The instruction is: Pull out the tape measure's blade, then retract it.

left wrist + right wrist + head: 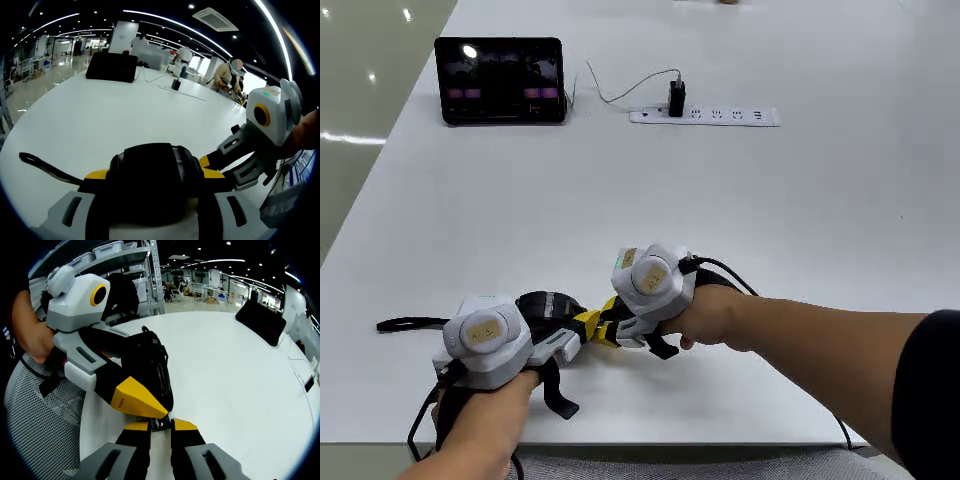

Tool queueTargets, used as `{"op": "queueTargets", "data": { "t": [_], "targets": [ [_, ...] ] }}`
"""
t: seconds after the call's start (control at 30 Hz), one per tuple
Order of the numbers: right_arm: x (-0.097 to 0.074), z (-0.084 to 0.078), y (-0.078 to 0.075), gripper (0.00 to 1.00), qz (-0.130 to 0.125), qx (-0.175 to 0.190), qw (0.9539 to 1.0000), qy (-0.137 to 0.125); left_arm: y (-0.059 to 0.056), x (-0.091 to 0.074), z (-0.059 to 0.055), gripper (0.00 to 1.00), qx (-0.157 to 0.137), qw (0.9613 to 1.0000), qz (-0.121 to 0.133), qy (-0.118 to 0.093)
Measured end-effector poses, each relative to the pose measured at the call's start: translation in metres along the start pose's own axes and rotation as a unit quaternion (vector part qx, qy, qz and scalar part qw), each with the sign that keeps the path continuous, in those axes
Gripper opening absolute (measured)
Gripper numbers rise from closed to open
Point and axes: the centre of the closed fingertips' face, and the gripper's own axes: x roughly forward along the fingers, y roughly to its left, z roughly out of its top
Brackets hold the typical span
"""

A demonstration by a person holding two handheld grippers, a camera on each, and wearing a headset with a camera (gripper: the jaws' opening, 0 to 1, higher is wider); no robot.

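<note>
- Right gripper view, low centre of the frame: my right gripper (161, 428) has its yellow-tipped jaws pressed almost together on a small metal bit. I take this to be the tip of the blade (159, 423), so I read it as a pinch on the tip, though it is tiny.
- Head view, lower left: my left gripper (570, 328) is clamped around the tape measure (545, 305), which rests on the white table (720, 200) near the front edge.
- Step in hand, as I judge it: both grasps are made and the pull has not begun. No length of blade shows between the two grippers, which sit nose to nose.
- The next move calls for drawing the right gripper straight away from the tape measure, toward the right of the head view. The left gripper holds firm meanwhile, and the blade should then be eased back so it does not snap in.
- The tape measure looks rounded and black, with a black strap (405, 323) trailing left across the table.
</note>
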Motion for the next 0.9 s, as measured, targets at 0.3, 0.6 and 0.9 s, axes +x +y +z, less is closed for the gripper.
{"op": "queueTargets", "data": {
  "t": [0.3, 0.6, 0.9],
  "targets": [
    [0.000, 0.000, 0.000, 0.13, -0.009, -0.002, 0.9999, 0.003, 0.000, 0.001, 0.000, 0.66, 0.001, 1.0000, 0.003, -0.003],
    [-0.003, -0.002, 0.000, 0.14, -0.017, 0.009, 0.9998, 0.006, 0.001, 0.000, 0.001, 0.65, 0.029, 0.9996, 0.001, 0.000],
    [-0.014, -0.007, 0.002, 0.15, -0.025, 0.003, 0.9996, 0.007, -0.002, -0.002, 0.001, 0.64, 0.045, 0.9988, -0.011, 0.015]
  ]
}}
